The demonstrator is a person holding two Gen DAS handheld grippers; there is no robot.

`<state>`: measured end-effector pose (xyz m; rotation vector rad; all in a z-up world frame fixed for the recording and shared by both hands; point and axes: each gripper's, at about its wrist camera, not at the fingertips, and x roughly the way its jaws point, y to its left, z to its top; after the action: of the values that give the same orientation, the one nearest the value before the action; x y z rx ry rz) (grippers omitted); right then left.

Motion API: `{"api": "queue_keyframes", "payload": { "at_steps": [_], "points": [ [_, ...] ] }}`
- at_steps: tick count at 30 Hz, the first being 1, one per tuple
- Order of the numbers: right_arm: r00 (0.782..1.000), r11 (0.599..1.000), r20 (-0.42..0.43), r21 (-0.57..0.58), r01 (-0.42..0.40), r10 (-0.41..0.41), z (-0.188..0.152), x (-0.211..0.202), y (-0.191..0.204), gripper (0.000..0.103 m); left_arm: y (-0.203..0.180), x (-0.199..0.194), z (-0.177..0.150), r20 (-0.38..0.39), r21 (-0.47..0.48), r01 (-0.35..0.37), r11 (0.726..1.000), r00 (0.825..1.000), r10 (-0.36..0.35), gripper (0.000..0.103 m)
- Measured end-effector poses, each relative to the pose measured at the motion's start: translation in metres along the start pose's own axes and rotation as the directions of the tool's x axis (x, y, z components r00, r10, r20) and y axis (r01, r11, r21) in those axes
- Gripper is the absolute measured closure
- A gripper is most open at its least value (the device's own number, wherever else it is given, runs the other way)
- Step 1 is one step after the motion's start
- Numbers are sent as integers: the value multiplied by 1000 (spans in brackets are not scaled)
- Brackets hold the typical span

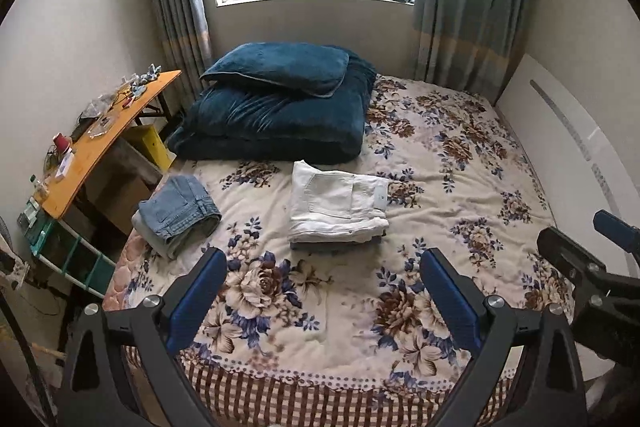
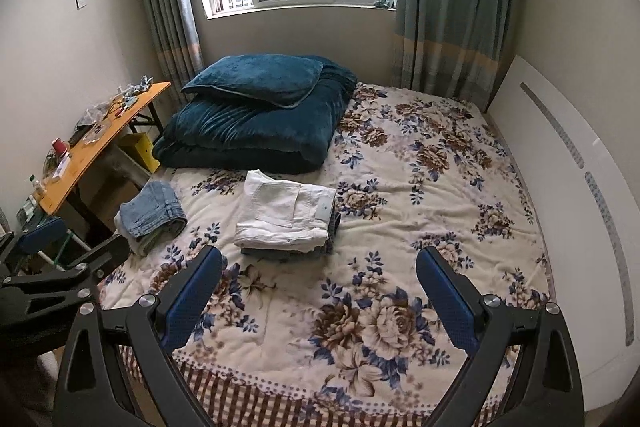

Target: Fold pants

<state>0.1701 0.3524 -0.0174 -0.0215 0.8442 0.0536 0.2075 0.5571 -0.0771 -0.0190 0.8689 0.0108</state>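
**Mara:** Looking over the bed, where do the pants sit right now?

**Joss:** Folded white cotton pants (image 1: 338,205) lie near the middle of the floral cream bedspread (image 1: 460,187), stacked on a darker grey folded garment (image 1: 316,247) whose edge peeks out beneath. A second pile, folded light-blue denim jeans (image 1: 180,213), rests at the bed's left edge on top of something pale, just in front of the folded dark teal plush quilt (image 1: 276,123).

**Mara:** And the grippers?

**Joss:** Both hang above the near end of the bed, well apart from either pile. The left gripper (image 1: 324,303) has its blue pads spread wide with nothing between them; the right gripper (image 2: 320,299) is the same, jaws apart and empty.

**Mara:** Anything left to fold, then?

**Joss:** By the look of it, both piles are already squared up. I can't spot a loose pair on the bed.

**Mara:** How would that white pair handle if it had to be moved?

**Joss:** I'd guess soft and floppy, light, not slippery. The layers would sag and slide open if pinched at one corner. Better to take the thick folded edge facing us, one gripper towards each end, biting through all layers. The denim looks stiffer and heavier; its waistband seam would give the firmest hold.
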Motion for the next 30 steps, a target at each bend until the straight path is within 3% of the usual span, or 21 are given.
{"api": "queue_keyframes", "payload": {
  "at_steps": [6, 18, 30],
  "points": [
    [1000, 999, -21, 37, -1, 1, -3, 17, -11, 3, -2, 15, -2, 13, -11, -35, 999, 999, 35, 4],
    [995, 996, -56, 41, 81, -79, 4, 91, -24, 1, -6, 65, 0, 6, -2, -76, 997, 997, 76, 0],
    [989, 993, -98, 38, 113, -109, 6, 148, -18, 0, -4, 102, 1, -44, -8, -96, 995, 994, 95, 0]
  ]
}}
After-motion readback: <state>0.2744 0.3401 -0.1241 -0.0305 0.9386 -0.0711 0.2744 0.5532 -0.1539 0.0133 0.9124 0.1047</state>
